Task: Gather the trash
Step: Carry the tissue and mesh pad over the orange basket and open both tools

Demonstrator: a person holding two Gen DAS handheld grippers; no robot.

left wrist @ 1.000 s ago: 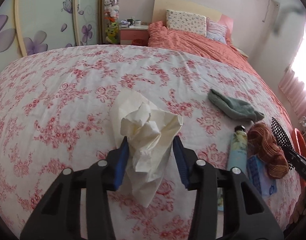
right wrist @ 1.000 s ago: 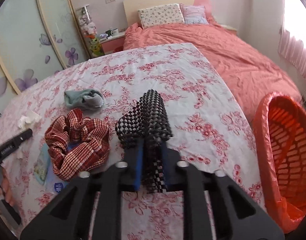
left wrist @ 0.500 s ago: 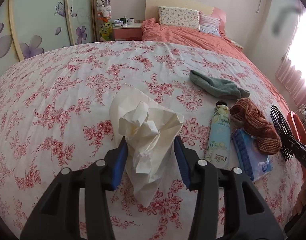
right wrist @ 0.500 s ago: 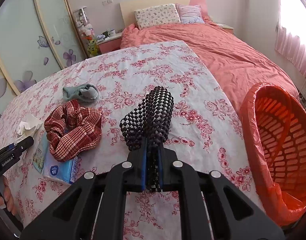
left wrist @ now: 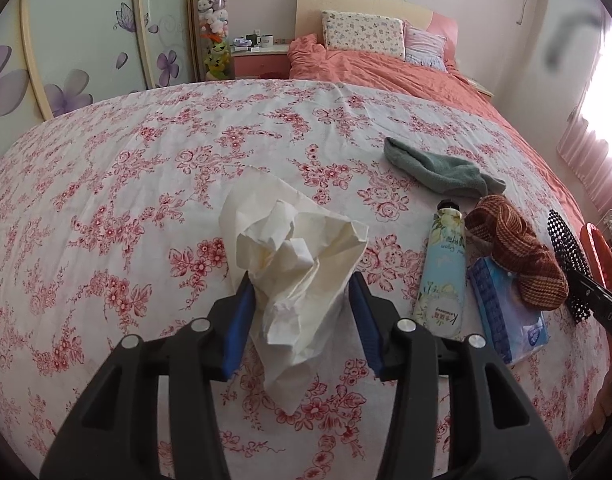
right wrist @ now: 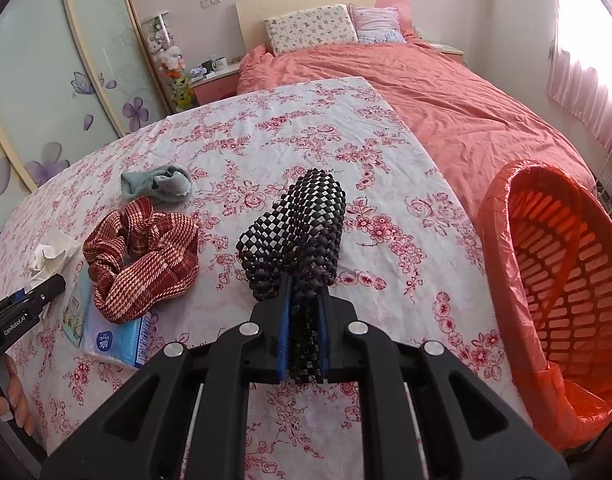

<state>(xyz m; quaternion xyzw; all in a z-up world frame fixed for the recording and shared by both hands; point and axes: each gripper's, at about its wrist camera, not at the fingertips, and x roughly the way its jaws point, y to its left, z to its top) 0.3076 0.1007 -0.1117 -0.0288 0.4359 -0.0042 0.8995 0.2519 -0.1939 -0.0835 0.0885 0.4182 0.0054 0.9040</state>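
On the floral sheet (left wrist: pixel 145 184), left gripper (left wrist: pixel 301 304) clamps one crumpled tissue (left wrist: pixel 293 264); right gripper (right wrist: pixel 303 316) pinches one black mesh mat (right wrist: pixel 301 228).

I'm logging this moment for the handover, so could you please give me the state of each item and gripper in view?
left gripper: shut on the crumpled tissue, lifted.
right gripper: shut on the black mesh mat, rolled.
orange bin: lined, tilted, interior looks bare.
green sock: lying crumpled.
red scrunchie: resting on the tissue pack.
lotion tube: lying flat, capped.
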